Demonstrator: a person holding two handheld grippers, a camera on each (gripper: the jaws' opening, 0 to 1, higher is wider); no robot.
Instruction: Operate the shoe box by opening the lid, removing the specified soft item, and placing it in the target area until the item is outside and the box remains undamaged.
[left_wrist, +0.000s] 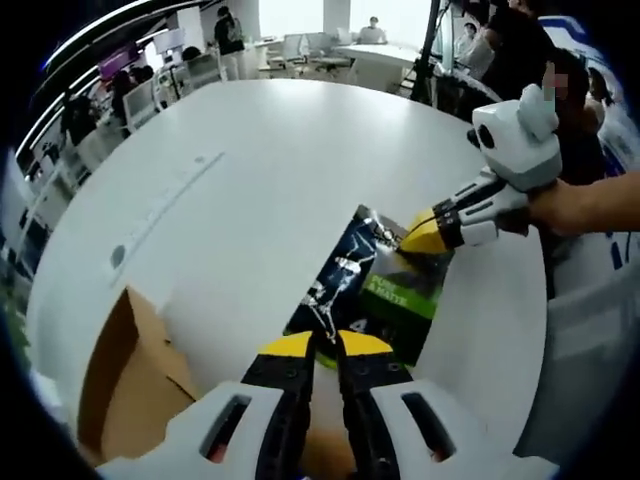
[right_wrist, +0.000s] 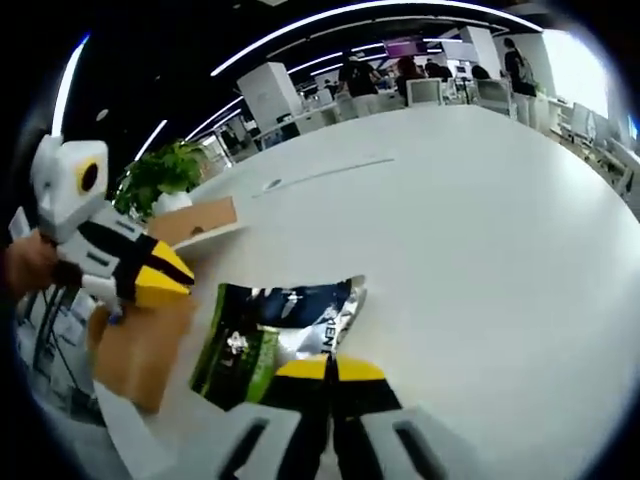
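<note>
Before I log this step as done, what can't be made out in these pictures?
- Shoe box: left gripper view, cut off by the edge; inside hidden.
- Dark and green packet: print too small and warped; near edge hidden behind the left hand-held gripper.
- Right hand-held gripper: right gripper view; whether it pinches the packet is unclear.
- Background people: too small.
</note>
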